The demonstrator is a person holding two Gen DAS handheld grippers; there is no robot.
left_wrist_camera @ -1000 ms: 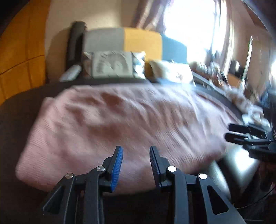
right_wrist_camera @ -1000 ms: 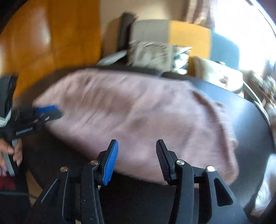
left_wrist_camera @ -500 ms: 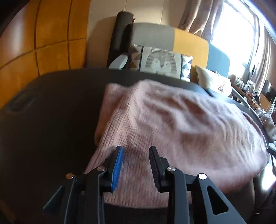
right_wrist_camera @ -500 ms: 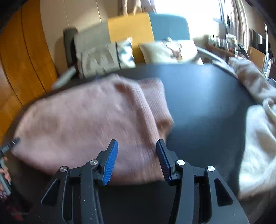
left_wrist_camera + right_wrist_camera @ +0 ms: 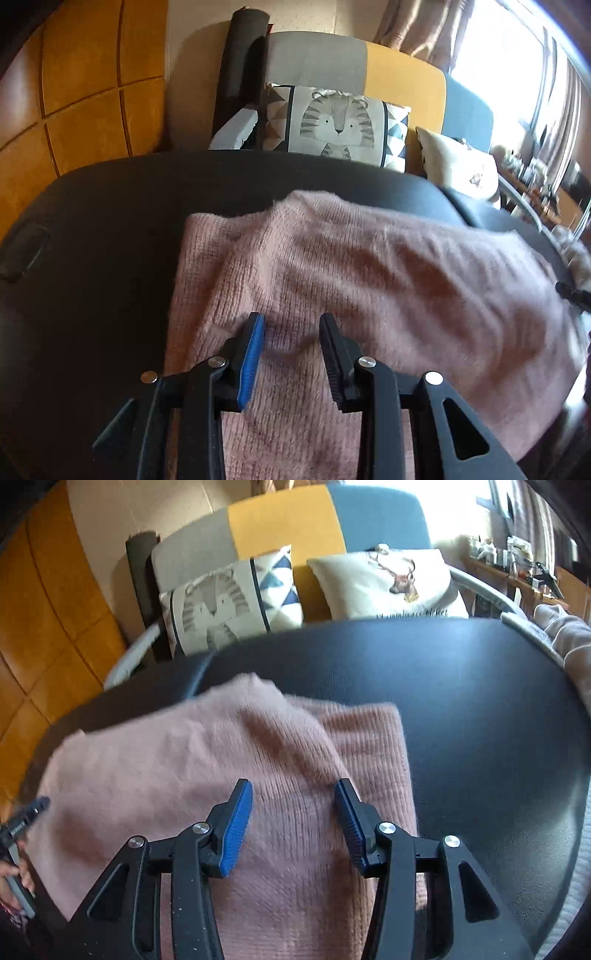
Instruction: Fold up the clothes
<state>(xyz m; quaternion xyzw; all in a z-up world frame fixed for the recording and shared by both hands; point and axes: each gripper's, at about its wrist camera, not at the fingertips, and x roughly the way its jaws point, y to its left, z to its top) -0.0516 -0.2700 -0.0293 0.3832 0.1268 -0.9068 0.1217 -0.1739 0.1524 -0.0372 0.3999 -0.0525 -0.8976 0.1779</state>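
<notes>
Table: dark, matte-topped table [image 5: 110, 206] carrying the work, with a grey, mustard and blue sofa [image 5: 288, 520] and two printed cushions behind its far edge.
Garment: fuzzy pink knitted sweater [image 5: 369, 280], already doubled over, lying flat mid-table; its long axis runs side to side between the two hands, a ribbed band showing at each end.
Pile: pale clothes [image 5: 569, 638] waiting at the table's right edge, well apart from the sweater.
Left gripper: black left gripper [image 5: 291, 350] poised over the sweater's left end, jaws apart, nothing pinched.
Right gripper: black right gripper [image 5: 293, 827] over the right end beside the ribbed edge, jaws likewise apart and empty.
Relation: each hand is nearer its own end, so the next fold probably brings one end across the long axis.
Change: a second ago both hung near the sweater's middle front edge; each has since slid outward.
</notes>
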